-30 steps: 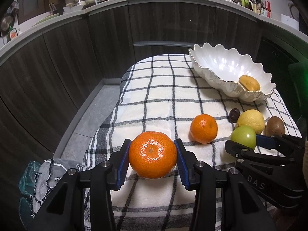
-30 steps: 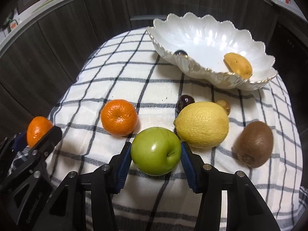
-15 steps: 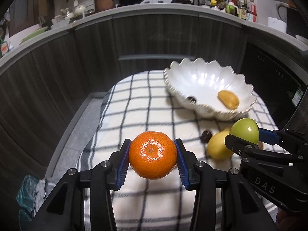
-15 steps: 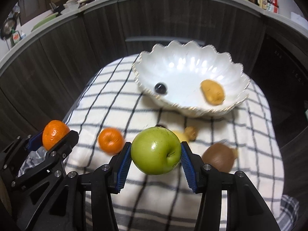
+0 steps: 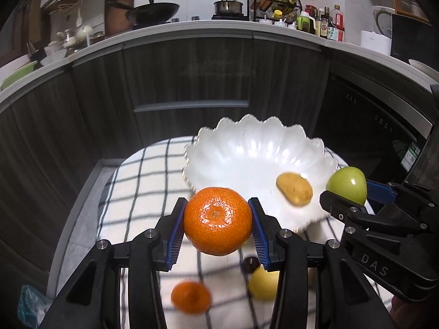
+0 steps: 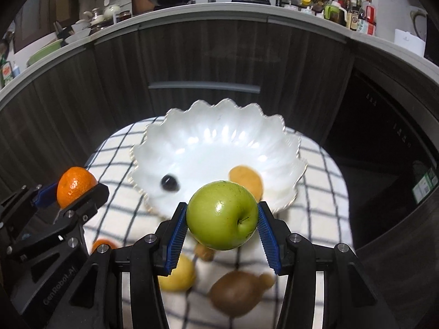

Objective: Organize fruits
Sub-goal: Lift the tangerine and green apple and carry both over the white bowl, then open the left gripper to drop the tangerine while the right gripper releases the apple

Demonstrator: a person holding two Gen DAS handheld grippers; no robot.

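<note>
My left gripper (image 5: 218,220) is shut on an orange tangerine (image 5: 218,220), held in the air over the near rim of the white scalloped bowl (image 5: 247,148). To its right, my right gripper (image 6: 222,215) is shut on a green apple (image 6: 222,215), also lifted in front of the bowl (image 6: 214,137). In the bowl lie a small yellow-brown fruit (image 5: 294,189) and a dark round fruit (image 6: 169,183). On the checked cloth (image 5: 142,181) below rest a second tangerine (image 5: 191,297), a lemon (image 6: 177,274), a kiwi (image 6: 237,292) and a dark plum (image 5: 250,263).
The cloth-covered table stands before dark wood cabinets (image 6: 205,54). A kitchen counter (image 5: 219,24) above carries a wok, a pot, bottles and dishes. A dark appliance (image 6: 392,148) is at the right, and grey floor (image 5: 79,213) lies left of the table.
Both grippers rose off the cloth with their fruits and moved toward the bowl, which now sits closer and lower in both views. The loose fruits fell behind beneath the fingers.
</note>
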